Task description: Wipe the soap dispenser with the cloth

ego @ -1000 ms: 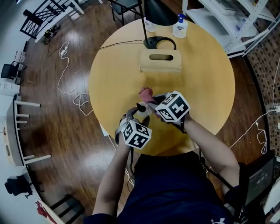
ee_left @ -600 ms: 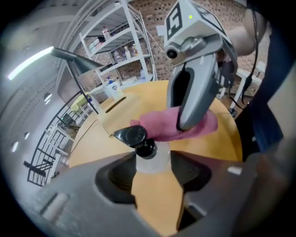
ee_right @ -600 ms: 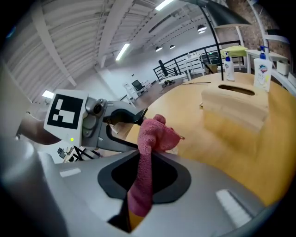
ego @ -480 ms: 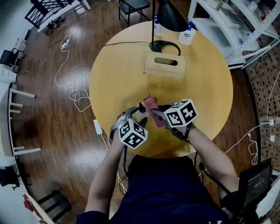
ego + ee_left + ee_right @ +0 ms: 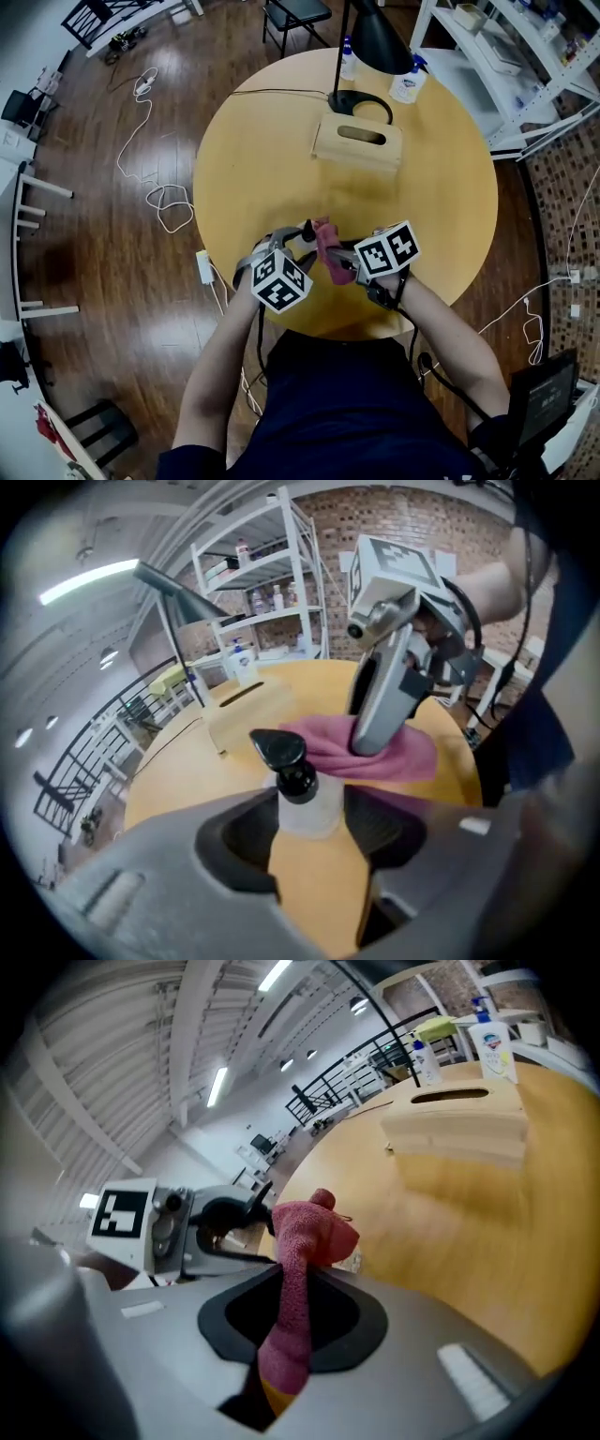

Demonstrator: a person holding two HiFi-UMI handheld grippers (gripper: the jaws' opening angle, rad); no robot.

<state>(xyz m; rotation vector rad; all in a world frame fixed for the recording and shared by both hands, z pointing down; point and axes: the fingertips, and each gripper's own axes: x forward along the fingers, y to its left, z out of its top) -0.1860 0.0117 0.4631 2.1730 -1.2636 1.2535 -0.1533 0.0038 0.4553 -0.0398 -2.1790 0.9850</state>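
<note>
A small clear soap dispenser (image 5: 298, 789) with a black pump top stands between the jaws of my left gripper (image 5: 309, 821). The jaws are closing and the pads press its sides. In the head view the dispenser (image 5: 305, 238) is over the near part of the round wooden table (image 5: 450, 197). My right gripper (image 5: 300, 1309) is shut on a pink cloth (image 5: 305, 1227) that bunches above its jaws. The cloth (image 5: 328, 249) hangs just right of the dispenser, touching or nearly touching it. From the left gripper view, the right gripper (image 5: 380, 733) and the cloth (image 5: 394, 755) sit right behind the dispenser.
A wooden box with a slot (image 5: 358, 142) lies mid-table. Behind it stand a black lamp base (image 5: 362, 105) with its shade (image 5: 377, 39), and two bottles (image 5: 409, 86) at the far edge. White shelving (image 5: 525, 66) stands at the right. Cables (image 5: 159, 202) lie on the floor.
My right gripper has rolled and brought the cloth back toward me and down, from beyond the dispenser to right beside it. The left gripper has kept the dispenser in place.
</note>
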